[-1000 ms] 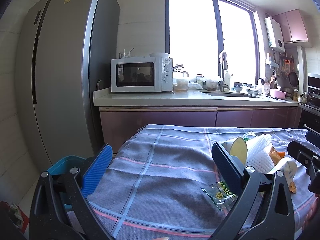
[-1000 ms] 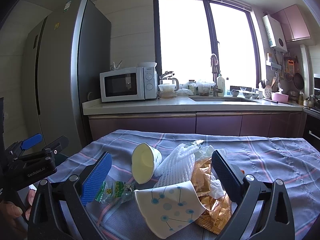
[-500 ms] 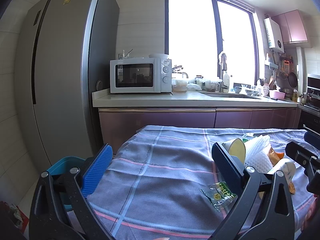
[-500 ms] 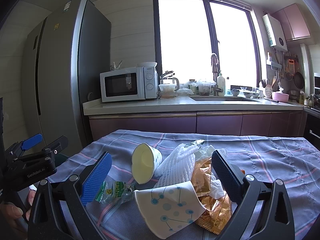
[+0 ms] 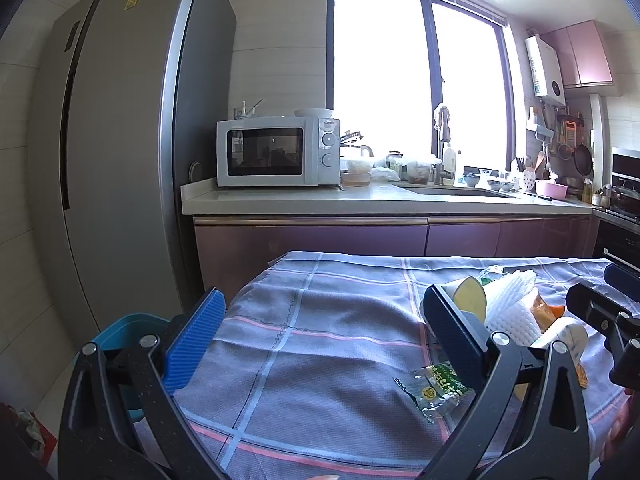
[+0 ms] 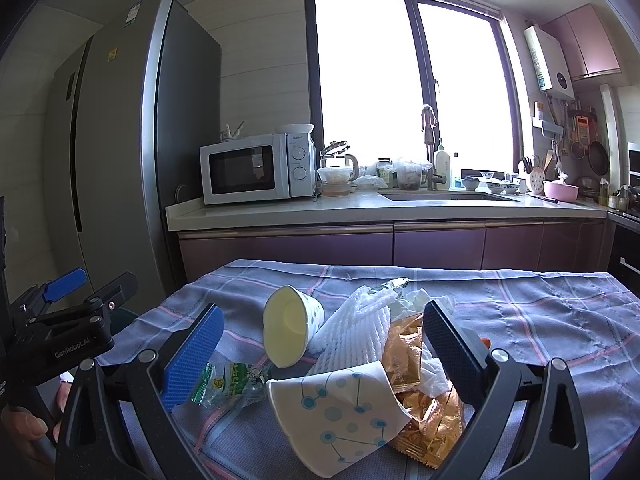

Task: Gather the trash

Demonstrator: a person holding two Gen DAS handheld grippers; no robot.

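Both wrist views face the far window (image 5: 416, 92) low over the worktop (image 5: 320, 344); the right sits nearer the shared trash (image 6: 360, 356), the left further left.

Right gripper (image 6: 320, 344) open over flattened paper cup (image 6: 340, 412); green wrapper (image 6: 228, 380) beside left finger.

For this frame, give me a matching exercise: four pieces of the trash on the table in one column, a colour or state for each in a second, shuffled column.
Things:
1. flattened paper cup
2. foam net
3. snack bag
4. small wrapper

Descriptions:
A. green print on clear plastic
B. white mesh sleeve
C. golden, crumpled
D. white with blue dots and lines

Pairs: 1-D, 2-B, 3-C, 4-A
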